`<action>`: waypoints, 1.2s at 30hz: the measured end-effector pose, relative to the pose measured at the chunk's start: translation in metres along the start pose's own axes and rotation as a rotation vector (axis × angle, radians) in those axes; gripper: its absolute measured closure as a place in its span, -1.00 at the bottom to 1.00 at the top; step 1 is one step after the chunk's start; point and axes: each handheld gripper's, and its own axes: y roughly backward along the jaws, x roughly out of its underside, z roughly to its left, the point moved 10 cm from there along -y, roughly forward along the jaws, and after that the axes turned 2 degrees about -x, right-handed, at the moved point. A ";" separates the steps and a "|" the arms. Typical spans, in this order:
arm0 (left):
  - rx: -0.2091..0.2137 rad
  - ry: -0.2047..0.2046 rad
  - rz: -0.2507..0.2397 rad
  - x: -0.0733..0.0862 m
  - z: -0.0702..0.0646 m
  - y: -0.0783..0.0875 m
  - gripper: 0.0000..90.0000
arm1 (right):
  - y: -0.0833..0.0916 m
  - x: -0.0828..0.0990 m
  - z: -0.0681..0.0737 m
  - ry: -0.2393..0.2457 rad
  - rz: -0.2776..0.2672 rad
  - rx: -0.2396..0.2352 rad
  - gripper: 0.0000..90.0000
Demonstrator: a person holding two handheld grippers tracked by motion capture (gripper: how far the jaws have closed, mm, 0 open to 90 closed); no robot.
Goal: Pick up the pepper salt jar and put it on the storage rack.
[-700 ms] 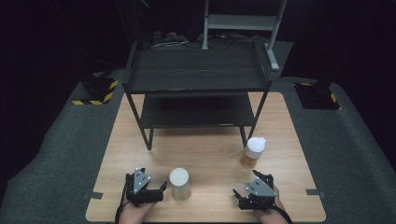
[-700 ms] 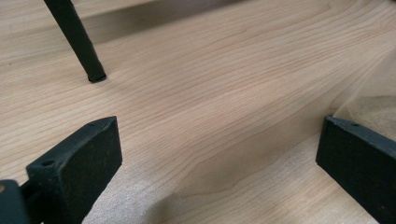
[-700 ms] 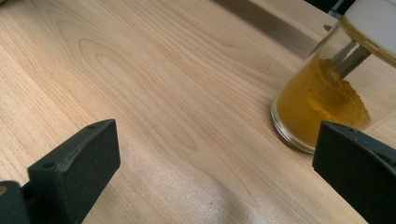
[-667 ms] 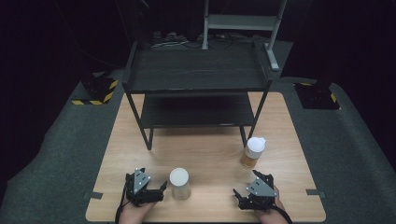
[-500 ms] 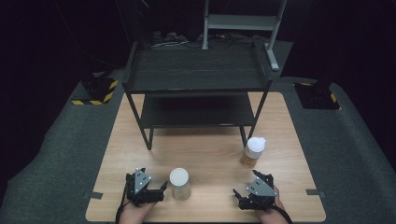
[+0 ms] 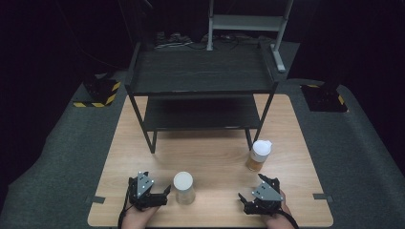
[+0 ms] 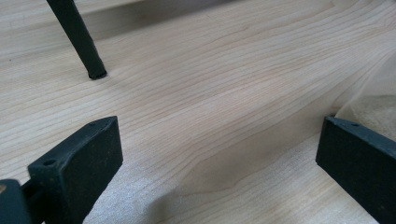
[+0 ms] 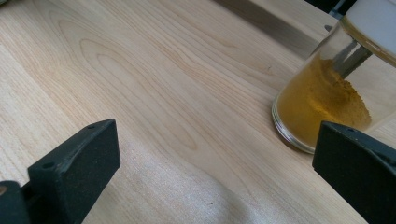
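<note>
Both hands come in at the near edge of the wooden table (image 6: 215,157), each holding a gripper low over it. The left gripper (image 6: 165,193) sits at the table's near-left, jaws spread wide with bare wood between them. The right gripper (image 6: 243,200) sits at its near-right, jaws equally wide apart, gripping nothing.

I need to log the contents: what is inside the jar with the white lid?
The jar holds a yellow-orange powder that fills roughly its lower half, sloped higher on one side. The white lid covers the top, so anything up under it cannot be seen.
</note>
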 end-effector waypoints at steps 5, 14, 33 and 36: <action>0.003 0.017 -0.005 0.001 0.002 0.001 -0.98 | 0.000 0.000 0.001 0.003 -0.004 0.009 -0.99; 0.012 0.037 -0.026 0.003 0.005 0.002 -0.99 | 0.000 0.000 0.000 -0.002 0.003 -0.002 -0.99; 0.015 0.029 -0.124 -0.009 0.007 0.021 -0.99 | 0.000 0.000 0.001 0.007 0.000 -0.003 -0.99; 0.016 0.022 -0.137 -0.012 0.006 0.025 -0.99 | 0.000 0.000 0.001 0.007 -0.001 -0.004 -0.99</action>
